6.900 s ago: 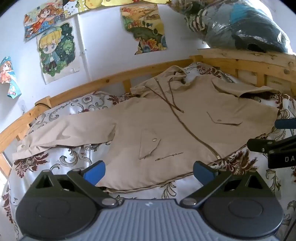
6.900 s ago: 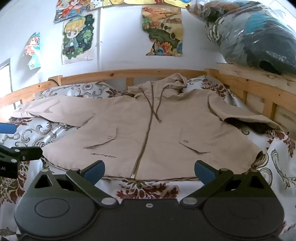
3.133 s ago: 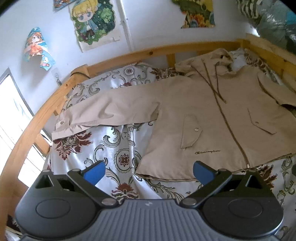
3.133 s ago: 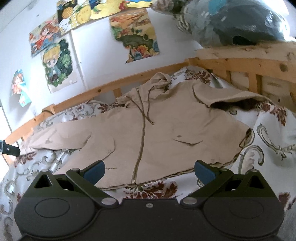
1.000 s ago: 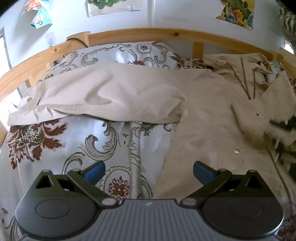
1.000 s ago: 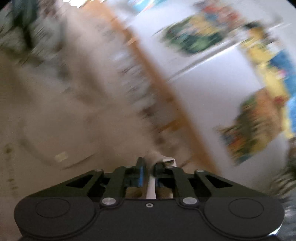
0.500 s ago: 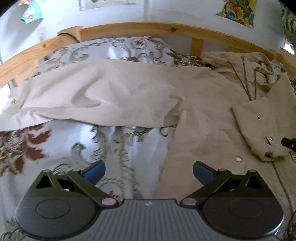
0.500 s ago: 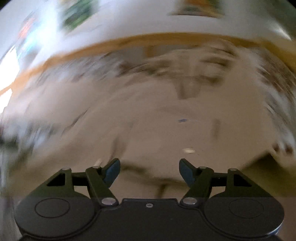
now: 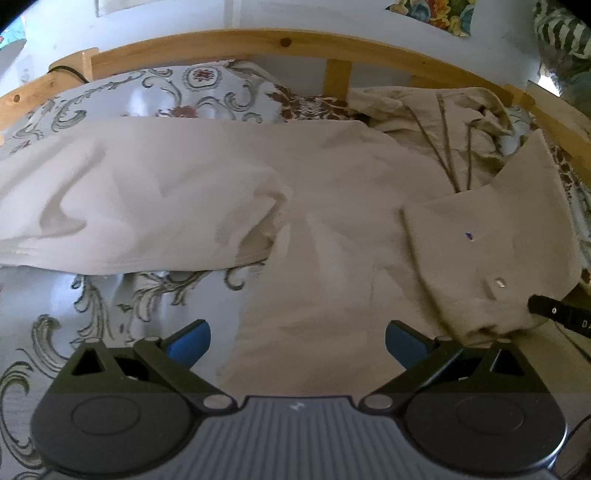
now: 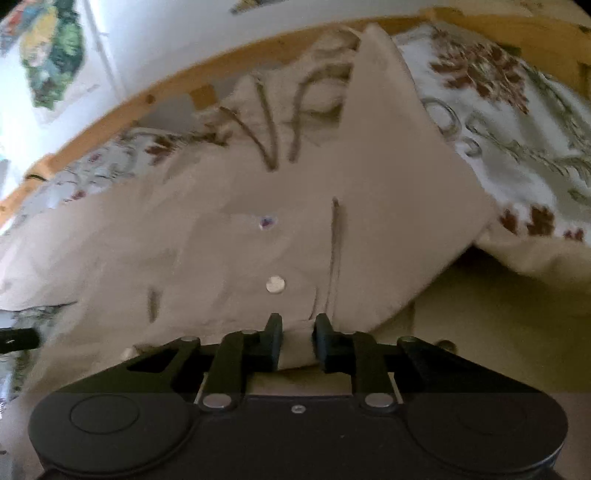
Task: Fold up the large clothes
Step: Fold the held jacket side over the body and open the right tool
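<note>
A beige hooded jacket (image 9: 332, 221) lies spread on the bed, its left sleeve (image 9: 129, 206) stretched out to the left. Its right part (image 9: 480, 240) is folded over onto the front. My left gripper (image 9: 297, 339) is open and hovers over the jacket's lower left edge, with nothing between its fingers. My right gripper (image 10: 297, 332) is closing, and its jaws pinch a bunched edge of the folded jacket (image 10: 258, 240). In the left wrist view one black finger (image 9: 546, 308) of the right gripper shows at the right edge, at that fold.
A floral bedsheet (image 9: 110, 295) covers the mattress, with a pillow (image 9: 184, 92) at the back. A wooden bed rail (image 9: 221, 40) runs along the wall. Posters (image 10: 48, 62) hang above it. A bag of clothes (image 9: 561, 29) sits at the top right.
The right gripper let go, rolled upright and closed again on the folded edge. The jacket's right part now lies over its front. The left gripper moved closer over the jacket.
</note>
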A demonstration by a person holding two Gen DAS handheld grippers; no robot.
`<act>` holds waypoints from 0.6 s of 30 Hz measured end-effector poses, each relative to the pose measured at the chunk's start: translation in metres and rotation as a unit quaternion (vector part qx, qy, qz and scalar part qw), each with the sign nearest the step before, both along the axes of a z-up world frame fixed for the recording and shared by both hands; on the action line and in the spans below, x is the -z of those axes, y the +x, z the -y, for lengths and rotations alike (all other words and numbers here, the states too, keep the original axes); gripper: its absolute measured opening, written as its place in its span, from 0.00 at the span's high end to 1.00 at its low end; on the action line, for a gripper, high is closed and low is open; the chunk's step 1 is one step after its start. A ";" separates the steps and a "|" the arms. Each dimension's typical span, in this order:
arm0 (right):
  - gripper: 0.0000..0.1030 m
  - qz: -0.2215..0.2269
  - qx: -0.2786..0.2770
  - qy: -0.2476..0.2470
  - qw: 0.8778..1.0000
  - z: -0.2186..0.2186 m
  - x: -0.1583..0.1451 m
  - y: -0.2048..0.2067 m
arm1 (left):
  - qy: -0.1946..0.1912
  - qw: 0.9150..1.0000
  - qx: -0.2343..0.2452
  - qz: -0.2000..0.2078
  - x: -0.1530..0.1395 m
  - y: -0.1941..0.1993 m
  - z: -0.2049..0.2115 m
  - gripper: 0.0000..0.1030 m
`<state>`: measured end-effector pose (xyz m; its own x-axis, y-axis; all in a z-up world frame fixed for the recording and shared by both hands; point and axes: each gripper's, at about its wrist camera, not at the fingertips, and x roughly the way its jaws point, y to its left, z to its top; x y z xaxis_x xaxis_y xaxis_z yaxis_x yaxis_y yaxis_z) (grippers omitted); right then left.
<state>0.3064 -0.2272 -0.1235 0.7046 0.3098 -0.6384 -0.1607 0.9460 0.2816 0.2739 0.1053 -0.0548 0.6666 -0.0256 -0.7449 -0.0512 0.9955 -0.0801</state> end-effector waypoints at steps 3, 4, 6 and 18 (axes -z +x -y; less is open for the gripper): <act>0.97 0.033 -0.018 0.023 0.999 -0.002 -0.010 -0.003 | -0.004 1.000 0.001 0.009 -0.005 -0.005 0.001 0.01; 0.97 0.043 -0.025 0.026 0.998 -0.004 -0.013 -0.005 | -0.005 1.000 0.000 0.012 -0.008 -0.009 -0.001 0.01; 0.97 0.054 -0.038 0.028 0.997 -0.008 -0.019 -0.007 | -0.002 1.000 -0.002 0.015 -0.012 -0.017 -0.004 0.01; 0.60 -0.049 0.042 0.040 0.997 0.006 0.006 -0.004 | -0.006 0.999 -0.031 -0.011 -0.008 -0.051 -0.009 0.01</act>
<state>0.3029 -0.2332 -0.1294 0.6652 0.3060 -0.6811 -0.0504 0.9285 0.3679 0.2230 0.1144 -0.0471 0.6514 0.0059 -0.7587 -0.1144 0.9893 -0.0905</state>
